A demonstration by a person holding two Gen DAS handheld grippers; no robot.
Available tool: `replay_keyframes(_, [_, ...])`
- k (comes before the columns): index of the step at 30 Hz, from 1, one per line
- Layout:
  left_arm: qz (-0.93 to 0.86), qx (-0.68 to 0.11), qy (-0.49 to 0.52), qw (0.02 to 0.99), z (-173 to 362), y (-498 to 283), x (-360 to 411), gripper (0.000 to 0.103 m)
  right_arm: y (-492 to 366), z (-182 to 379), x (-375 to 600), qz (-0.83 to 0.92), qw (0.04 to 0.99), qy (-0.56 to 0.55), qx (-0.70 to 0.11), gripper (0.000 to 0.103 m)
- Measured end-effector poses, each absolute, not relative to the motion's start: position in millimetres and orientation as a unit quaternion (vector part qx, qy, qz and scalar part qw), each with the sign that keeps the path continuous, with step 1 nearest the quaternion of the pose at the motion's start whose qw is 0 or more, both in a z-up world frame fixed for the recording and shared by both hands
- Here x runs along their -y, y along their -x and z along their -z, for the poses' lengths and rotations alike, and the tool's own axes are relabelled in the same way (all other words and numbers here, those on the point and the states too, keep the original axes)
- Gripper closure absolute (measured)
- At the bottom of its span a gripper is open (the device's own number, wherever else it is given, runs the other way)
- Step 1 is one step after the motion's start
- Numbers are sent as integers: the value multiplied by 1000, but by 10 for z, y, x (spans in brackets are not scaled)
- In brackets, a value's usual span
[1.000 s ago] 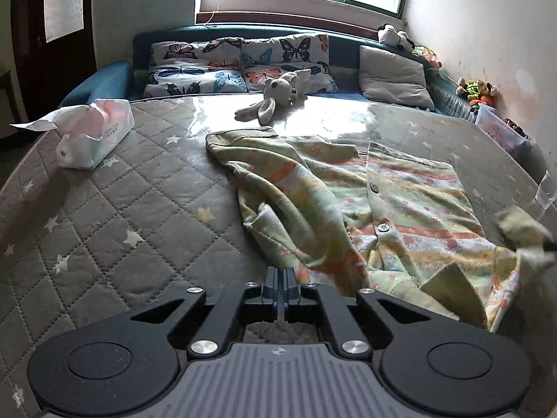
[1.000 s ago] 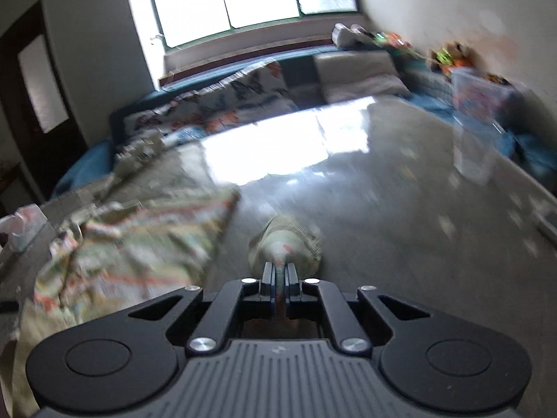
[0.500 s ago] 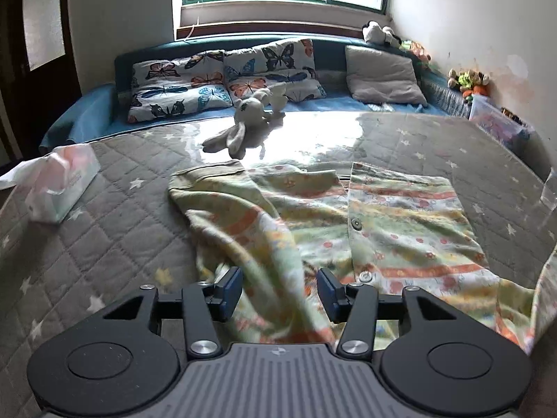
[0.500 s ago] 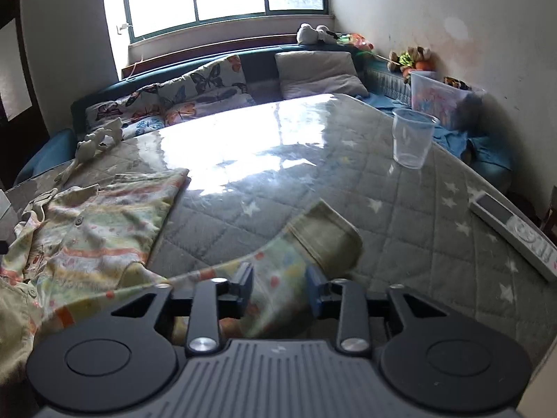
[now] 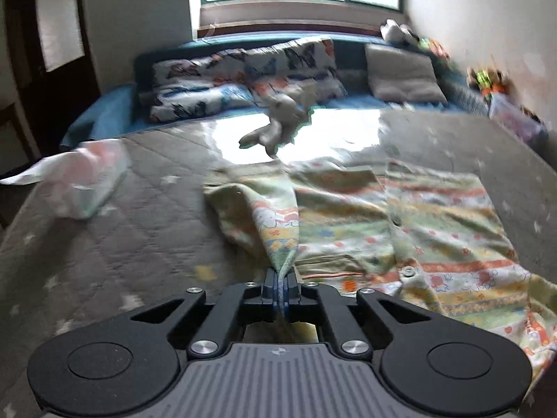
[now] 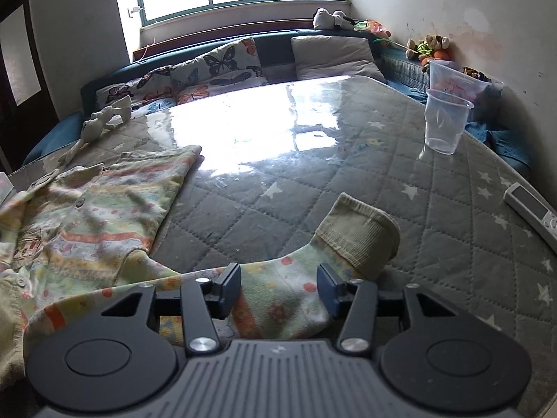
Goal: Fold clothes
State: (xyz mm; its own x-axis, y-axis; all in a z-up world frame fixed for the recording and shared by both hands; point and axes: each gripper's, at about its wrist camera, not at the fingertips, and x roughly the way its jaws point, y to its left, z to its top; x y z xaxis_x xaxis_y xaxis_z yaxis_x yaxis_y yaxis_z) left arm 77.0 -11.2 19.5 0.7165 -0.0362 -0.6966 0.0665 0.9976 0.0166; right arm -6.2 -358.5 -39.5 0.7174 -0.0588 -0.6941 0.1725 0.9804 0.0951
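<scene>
A child's pastel striped button shirt [image 5: 435, 223] lies spread on the grey quilted table [image 5: 115, 244]. My left gripper [image 5: 281, 291] is shut on a fold of the shirt's left side and lifts it into a ridge. In the right wrist view the shirt [image 6: 80, 223] lies at the left, and its right sleeve [image 6: 278, 296] with a ribbed green cuff [image 6: 362, 237] lies flat on the table. My right gripper [image 6: 278, 287] is open, with its jaws on either side of the sleeve and not touching it.
A tissue pack [image 5: 87, 181] lies at the table's left, and a plush rabbit [image 5: 278, 122] at the back. A clear plastic cup [image 6: 445, 122] and a remote [image 6: 532, 209] sit at the right. A sofa with butterfly pillows [image 6: 216, 69] stands behind.
My left gripper opened half a second ago and has now shut on the shirt's left side and lifted it. My right gripper let go of the sleeve cuff and opened wider; the sleeve lies flat.
</scene>
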Motion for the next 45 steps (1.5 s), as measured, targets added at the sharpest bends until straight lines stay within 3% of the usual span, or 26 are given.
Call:
replay_keyframes(7, [-13, -369, 28, 929, -301, -192, -404, 100, 114, 390, 3582, 65, 925, -83, -366, 53])
replay_keyframes(17, [-19, -424, 64, 903, 18, 502, -634, 100, 190, 307, 3617, 61, 928, -85, -358, 54])
replay_keyframes(22, [-24, -429, 65, 901, -57, 554, -716, 87, 152, 207, 3651, 56, 932, -98, -345, 54])
replay_keyframes(28, [-5, -389, 48, 920, -334, 540, -665, 83, -10, 205, 3718, 62, 929, -118, -347, 56])
replay_keyframes(36, [87, -367, 38, 925, -459, 213, -95, 83, -310, 458, 3664, 110, 915, -79, -381, 67])
replay_keyframes(40, [144, -361, 28, 921, -527, 53, 284, 77, -286, 514, 3599, 121, 917, -47, -377, 68])
replay_keyframes(45, [227, -365, 6, 903, -526, -84, 880, 77, -244, 517, 3600, 134, 917, -31, -374, 89])
